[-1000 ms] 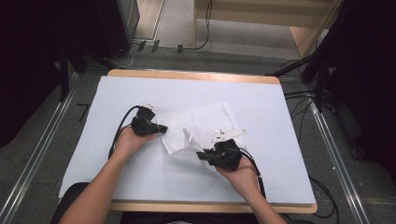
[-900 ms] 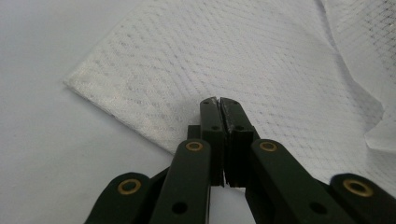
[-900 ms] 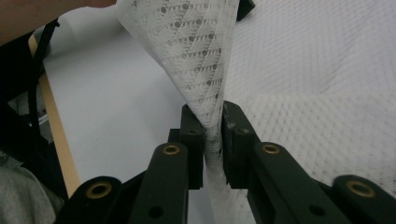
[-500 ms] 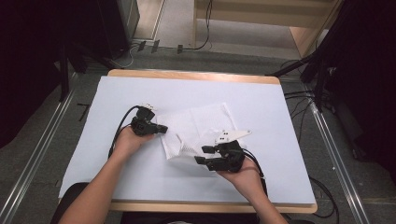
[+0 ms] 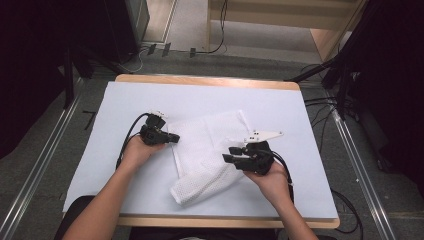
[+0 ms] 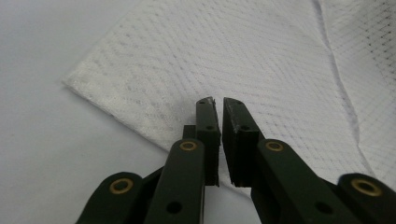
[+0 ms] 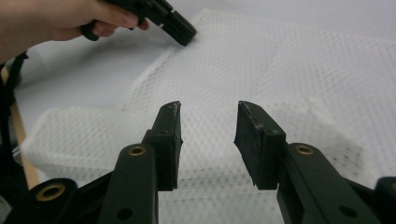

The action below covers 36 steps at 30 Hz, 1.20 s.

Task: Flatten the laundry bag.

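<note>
surface [image 5: 150,80]: wood edge, visible at far + near sides | cover: pale sheet [image 5: 280,105] over nearly whole top | on sheet: white mesh cloth [image 5: 210,150], centre, near end folded/rolled toward near edge | surround: grey floor [image 5: 45,165] w/ cables

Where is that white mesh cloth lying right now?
In the high view the white mesh cloth lies near the middle of the table, between the left gripper and the right gripper.

We're reaching in with both forearms from below; our left gripper [image 5: 159,134] is pointing right with jaws nearly pinched together, and our right gripper [image 5: 240,155] is pointing left, jaws spread apart.
</note>
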Tool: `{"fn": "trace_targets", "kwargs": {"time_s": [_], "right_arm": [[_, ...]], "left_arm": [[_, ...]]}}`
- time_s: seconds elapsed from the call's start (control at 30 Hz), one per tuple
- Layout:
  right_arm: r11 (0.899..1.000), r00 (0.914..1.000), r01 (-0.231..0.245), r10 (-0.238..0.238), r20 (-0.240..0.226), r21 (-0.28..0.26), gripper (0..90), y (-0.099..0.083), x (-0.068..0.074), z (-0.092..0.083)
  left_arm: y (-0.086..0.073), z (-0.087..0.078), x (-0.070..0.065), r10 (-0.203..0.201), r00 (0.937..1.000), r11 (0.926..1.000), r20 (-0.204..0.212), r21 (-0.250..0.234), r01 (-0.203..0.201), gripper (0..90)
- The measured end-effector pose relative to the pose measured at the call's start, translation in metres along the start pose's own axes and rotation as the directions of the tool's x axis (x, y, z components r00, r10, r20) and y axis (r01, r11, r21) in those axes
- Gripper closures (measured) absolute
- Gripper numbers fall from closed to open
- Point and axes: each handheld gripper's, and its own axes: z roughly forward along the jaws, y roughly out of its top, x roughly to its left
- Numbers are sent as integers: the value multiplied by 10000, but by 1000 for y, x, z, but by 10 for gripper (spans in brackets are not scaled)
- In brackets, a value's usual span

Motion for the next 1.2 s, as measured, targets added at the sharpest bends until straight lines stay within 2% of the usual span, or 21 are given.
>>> {"fn": "trace_targets", "kwargs": {"time_s": [0.07,0.27,0.4,0.73,0.87,1.1,1.2], "right_arm": [[10000,9998,-47,47,193,7,628,0,-9,1],[9997,9977,-225,217,635,133,623,1,-33,6],[9996,9957,-271,259,893,122,618,0,-49,9],[9965,9861,-781,729,1492,295,619,5,-86,20],[9939,9825,-1029,954,1600,392,617,8,-100,24],[9915,9755,-1196,1078,1917,510,611,6,-114,28],[9902,9725,-1295,1164,2018,531,602,5,-119,30]], "left_arm": [[0,-6,2,-225,9997,9997,-92,-64,225,812],[-8,-25,4,-317,9989,9988,-336,-384,304,736],[-15,-32,2,-400,9987,9985,-319,-374,388,682],[-27,-31,-9,-426,9981,9986,-454,-343,411,615],[-30,-29,-16,-252,9977,9993,-627,-298,234,601],[-33,-20,-25,-31,9969,9998,-783,-202,16,578],[-33,-16,-30,-75,9965,9992,-832,-395,43,557]]}}
